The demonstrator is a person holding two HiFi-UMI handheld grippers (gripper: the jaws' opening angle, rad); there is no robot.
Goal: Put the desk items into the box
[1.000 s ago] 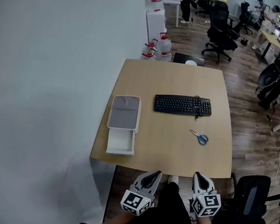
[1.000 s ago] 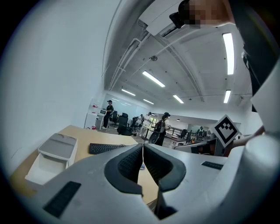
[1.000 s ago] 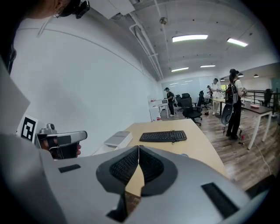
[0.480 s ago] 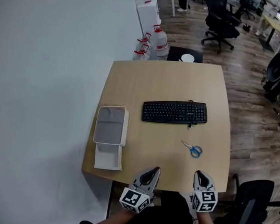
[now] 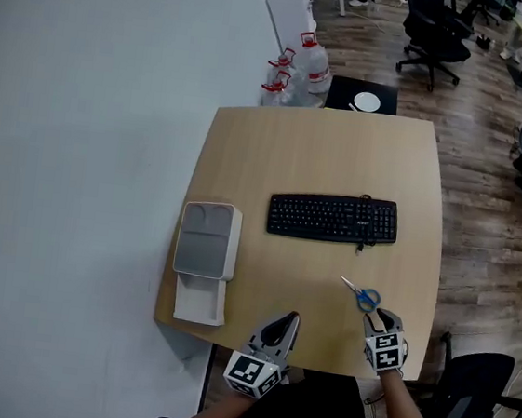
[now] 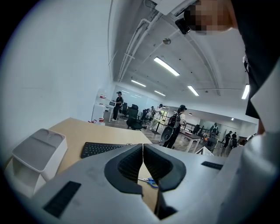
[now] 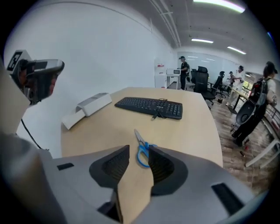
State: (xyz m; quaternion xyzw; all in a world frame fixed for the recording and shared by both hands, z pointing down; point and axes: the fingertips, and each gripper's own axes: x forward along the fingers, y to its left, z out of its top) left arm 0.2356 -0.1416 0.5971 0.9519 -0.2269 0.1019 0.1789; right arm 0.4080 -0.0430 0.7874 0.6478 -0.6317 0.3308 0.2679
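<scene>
Jaws opening, the right gripper (image 5: pixel 381 317) hovers just short of the light, stiff scissors (image 5: pixel 364 298) lying flat near the desk's (image 5: pixel 322 164) front edge, probably best pinched across the blue handles, while the left gripper's (image 5: pixel 285 323) jaws sit pressed together.

Bright, even light pouring from ceiling strips (image 6: pixel 166 66) at one o'clock; gripper views bulge fisheye-style, corners black, closest foreground soft, shadows faint.

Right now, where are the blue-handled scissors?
Head view: blue-handled scissors lie at the wooden desk's right front, between the black keyboard and the right tool, whose empty jaws are opening.
</scene>
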